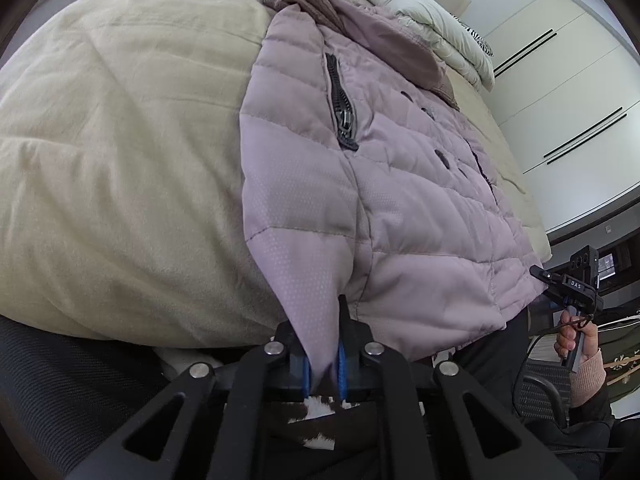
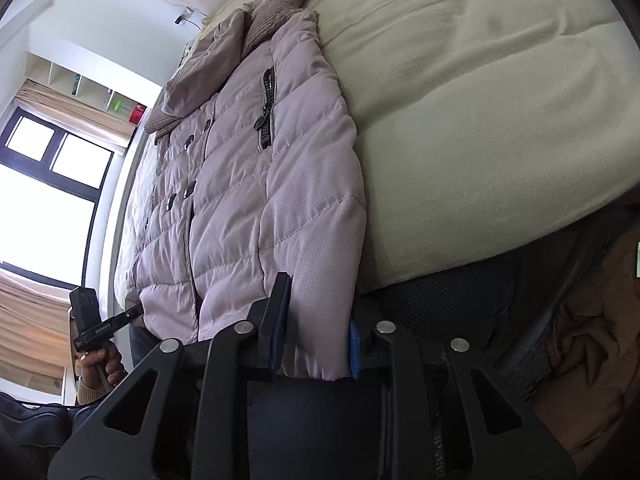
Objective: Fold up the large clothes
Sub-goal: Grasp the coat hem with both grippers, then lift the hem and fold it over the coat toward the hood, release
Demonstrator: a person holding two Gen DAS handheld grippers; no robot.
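Here we have the left gripper (image 1: 324, 344) nearest us, its blue pads pinched tight on the bottom corner of the lilac quilted jacket (image 1: 380, 168), which is drawn up into a narrow peak between them. The right gripper (image 2: 316, 344) likewise clamps the jacket's other bottom corner, the thick hem filling the gap between its pads. In the left wrist view we see the right gripper from outside, held in a hand (image 1: 576, 340) with a pink knitted cuff; a small label on its body reads "DAS". The lettering on the left gripper in the right wrist view is too small for us to read.

Beyond the grippers, the jacket lies flat, front up, on a beige blanket (image 1: 120, 140) covering the bed, with a zipped chest pocket (image 1: 342, 104) and dark snaps down the middle. Farther off sit its ribbed brown collar (image 1: 320, 8), a white pillow (image 1: 424, 20), and open wall cubbies (image 2: 92, 88) holding green and red items.
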